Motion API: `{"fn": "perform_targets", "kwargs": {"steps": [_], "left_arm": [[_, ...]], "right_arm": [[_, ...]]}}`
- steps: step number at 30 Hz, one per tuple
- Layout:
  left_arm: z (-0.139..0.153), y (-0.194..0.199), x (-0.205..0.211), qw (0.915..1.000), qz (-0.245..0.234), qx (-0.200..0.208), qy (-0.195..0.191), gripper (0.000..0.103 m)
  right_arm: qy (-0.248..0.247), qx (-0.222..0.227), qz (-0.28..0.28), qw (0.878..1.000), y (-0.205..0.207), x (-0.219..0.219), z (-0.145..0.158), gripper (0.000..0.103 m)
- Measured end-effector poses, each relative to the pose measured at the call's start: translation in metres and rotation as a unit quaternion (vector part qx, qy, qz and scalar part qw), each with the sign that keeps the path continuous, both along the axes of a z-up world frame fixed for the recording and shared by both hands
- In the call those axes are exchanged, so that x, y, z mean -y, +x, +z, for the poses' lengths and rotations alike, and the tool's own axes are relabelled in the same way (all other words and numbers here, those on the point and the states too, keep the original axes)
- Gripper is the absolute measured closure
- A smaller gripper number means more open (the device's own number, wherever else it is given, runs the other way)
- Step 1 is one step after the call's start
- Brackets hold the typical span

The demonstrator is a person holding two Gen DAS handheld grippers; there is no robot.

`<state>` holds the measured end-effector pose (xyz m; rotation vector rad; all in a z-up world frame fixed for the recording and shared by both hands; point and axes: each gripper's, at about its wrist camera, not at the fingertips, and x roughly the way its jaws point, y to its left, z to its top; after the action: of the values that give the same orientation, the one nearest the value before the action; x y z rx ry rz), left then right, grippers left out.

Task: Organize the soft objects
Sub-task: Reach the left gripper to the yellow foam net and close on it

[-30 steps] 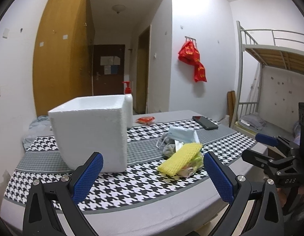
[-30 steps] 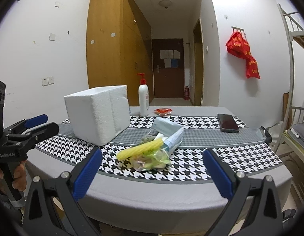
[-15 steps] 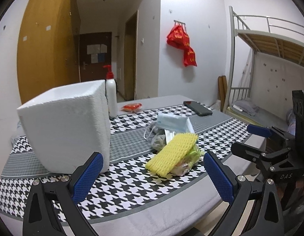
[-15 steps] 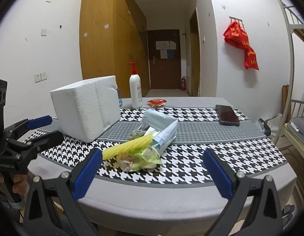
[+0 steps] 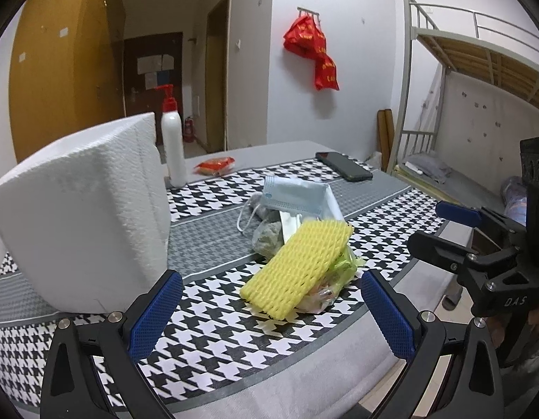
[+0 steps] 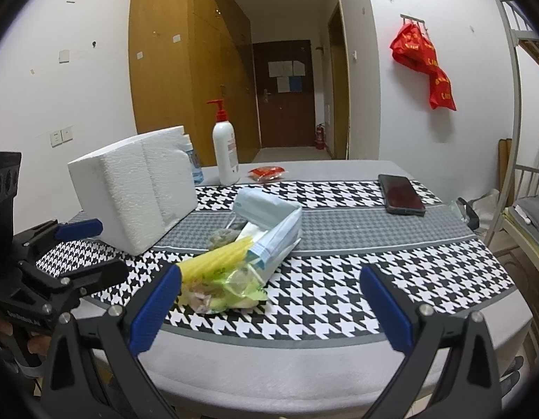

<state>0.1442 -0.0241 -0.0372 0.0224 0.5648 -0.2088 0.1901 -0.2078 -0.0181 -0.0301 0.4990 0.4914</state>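
A pile of soft things lies mid-table: a yellow foam net sleeve on a crumpled green plastic bag, a pack of blue face masks and a grey bundle. A white foam box stands to the left. My left gripper is open and empty, just short of the yellow sleeve. My right gripper is open and empty at the table's near edge, in front of the pile. Each gripper shows in the other's view, the right one and the left one.
A pump bottle, a red snack packet and a black phone lie at the table's far side. The houndstooth cloth covers the table. A bunk bed stands right.
Both grippers have moved forward toward the pile and the table; the left view has swung so the foam box sits further left and closer. Both jaws stay open.
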Motion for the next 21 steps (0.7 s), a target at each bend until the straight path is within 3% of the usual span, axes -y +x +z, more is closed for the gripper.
{"fn": "perform_targets", "kwargs": {"steps": [10, 21], "left_arm": [[-0.013, 0.031, 0.004, 0.9991, -0.008, -0.040, -0.003, 0.003], [-0.032, 0.059, -0.001, 0.9948, -0.012, -0.099, -0.023, 0.027]], "right_arm": [[0.000, -0.015, -0.008, 1.000, 0.013, 0.003, -0.008, 0.000], [0.004, -0.027, -0.014, 1.000, 0.024, 0.008, -0.017, 0.000]]}}
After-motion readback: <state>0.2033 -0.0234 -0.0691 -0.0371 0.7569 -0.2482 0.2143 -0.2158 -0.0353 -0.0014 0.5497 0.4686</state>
